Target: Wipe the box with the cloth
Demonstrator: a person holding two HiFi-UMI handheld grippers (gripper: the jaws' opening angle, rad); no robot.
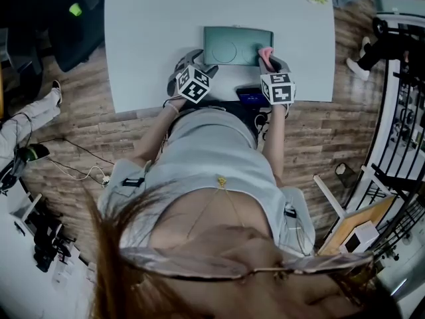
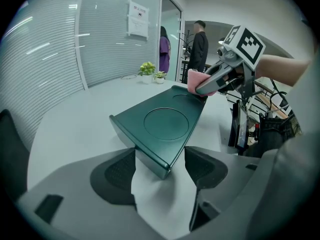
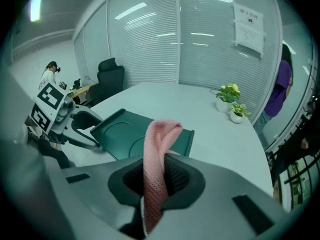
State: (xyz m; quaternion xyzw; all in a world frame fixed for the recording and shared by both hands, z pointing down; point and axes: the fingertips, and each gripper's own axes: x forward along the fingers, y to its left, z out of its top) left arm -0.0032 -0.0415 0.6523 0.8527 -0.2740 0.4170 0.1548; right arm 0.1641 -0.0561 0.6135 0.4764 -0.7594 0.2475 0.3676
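A dark green flat box (image 1: pixel 238 45) with a round recess in its lid lies near the front edge of the white table (image 1: pixel 153 25). My left gripper (image 1: pixel 199 60) is open at the box's near left corner. In the left gripper view that corner of the box (image 2: pixel 165 124) reaches in between the two pads (image 2: pixel 117 171) of the left gripper (image 2: pixel 160 159), with a gap showing on the right side. My right gripper (image 1: pixel 271 60) is shut on a pink cloth (image 1: pixel 265 52) at the box's right end. The cloth (image 3: pixel 159 149) stands up from the right gripper (image 3: pixel 157 176), with the box (image 3: pixel 125 131) just beyond.
A dark phone-like device (image 1: pixel 251 97) lies at the table's front edge between the grippers. Two small potted plants (image 3: pixel 230 101) stand at the table's far right. An office chair (image 3: pixel 107 79) is beyond the table. Two people (image 2: pixel 200 46) stand by the glass wall.
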